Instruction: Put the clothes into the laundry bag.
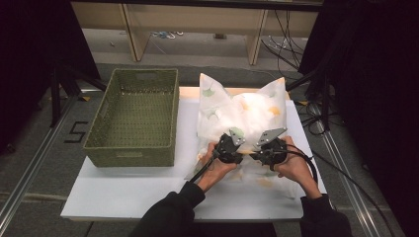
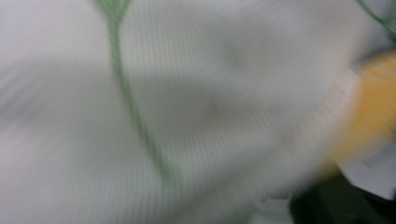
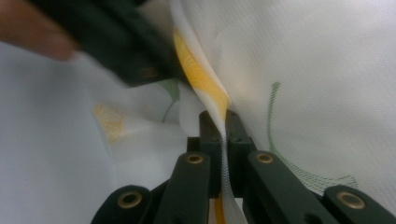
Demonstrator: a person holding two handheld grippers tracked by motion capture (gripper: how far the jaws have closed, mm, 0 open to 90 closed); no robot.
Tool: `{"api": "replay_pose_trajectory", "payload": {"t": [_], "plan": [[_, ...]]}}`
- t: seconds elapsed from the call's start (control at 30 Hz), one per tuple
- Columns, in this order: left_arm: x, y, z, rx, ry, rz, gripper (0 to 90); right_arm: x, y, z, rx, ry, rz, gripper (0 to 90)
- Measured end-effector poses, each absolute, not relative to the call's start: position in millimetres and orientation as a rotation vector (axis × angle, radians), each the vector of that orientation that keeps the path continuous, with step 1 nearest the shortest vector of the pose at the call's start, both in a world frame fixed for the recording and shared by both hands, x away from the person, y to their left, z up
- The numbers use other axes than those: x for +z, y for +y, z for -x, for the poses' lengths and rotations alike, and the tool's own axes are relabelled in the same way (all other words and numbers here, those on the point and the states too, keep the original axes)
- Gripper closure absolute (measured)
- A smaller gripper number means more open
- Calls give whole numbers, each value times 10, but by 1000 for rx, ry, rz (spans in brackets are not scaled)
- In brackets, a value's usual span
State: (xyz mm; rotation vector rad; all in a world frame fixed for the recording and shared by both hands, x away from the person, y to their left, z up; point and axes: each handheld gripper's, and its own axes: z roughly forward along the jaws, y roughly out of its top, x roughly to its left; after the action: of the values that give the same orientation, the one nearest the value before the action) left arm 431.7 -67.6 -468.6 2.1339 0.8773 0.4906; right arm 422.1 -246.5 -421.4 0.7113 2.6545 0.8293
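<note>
1. Pillow (image 1: 242,118) with a white leaf-print pillowcase (image 3: 327,70) sits centre-right in the high view, on the white table board (image 1: 128,190). Its far corners stand up toward the top of the frame. Both grippers work the near edge, at lower centre.

2. Right gripper (image 3: 223,122): jaws pressed together on a fold of the pillowcase hem. In the right gripper view the thin cloth edge runs down between the pads, with a yellow print patch just above them. High view places this gripper (image 1: 271,148) right of centre.

3. Left gripper (image 1: 230,145): just beside the right one in the high view. Its own view is blurred cloth with a green stem line (image 2: 135,116) and a yellow patch at the right edge. Cannot tell whether its jaws are spread or pinching.

4. Risk: the right pinch holds thin fabric only. A hard pull toward the bottom of the frame could slide the hem out, since the stuffing resists.

5. Risk: the left gripper may catch one layer or none. If so, the opening collapses and the filling stays bunched at the mouth.

6. Risk: the two grippers sit nearly touching. A sideways move could knock them together, or snag a cable (image 1: 304,160) on the cloth.

7. Risk: dragging the whole pillow could shove it toward the lower edge of the board. The green wicker basket (image 1: 133,116), upper left, stands well apart and looks safe from contact.
</note>
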Motion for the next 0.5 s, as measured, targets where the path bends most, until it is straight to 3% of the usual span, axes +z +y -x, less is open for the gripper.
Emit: {"api": "replay_pose_trajectory", "payload": {"t": [0.1,0.17,0.27,0.3,0.4,0.5], "plan": [[-4635,-599,-4123,473,864,-2156,420,-4202,-2498,-4245,841,2633,-680,897],[-4617,-619,-4098,429,860,-2188,383,-4176,-2511,-4230,844,2635,-720,897],[-4657,-711,-4031,434,849,-2215,383,-4164,-2522,-4249,852,2619,-673,897],[-4677,-728,-4043,497,835,-2241,381,-4164,-2528,-4248,858,2619,-676,897],[-4800,-791,-4171,438,839,-2228,380,-4172,-2526,-4254,850,2625,-695,897],[-4897,-796,-4289,467,808,-2209,513,-4209,-2505,-4260,826,2632,-686,896]]}}
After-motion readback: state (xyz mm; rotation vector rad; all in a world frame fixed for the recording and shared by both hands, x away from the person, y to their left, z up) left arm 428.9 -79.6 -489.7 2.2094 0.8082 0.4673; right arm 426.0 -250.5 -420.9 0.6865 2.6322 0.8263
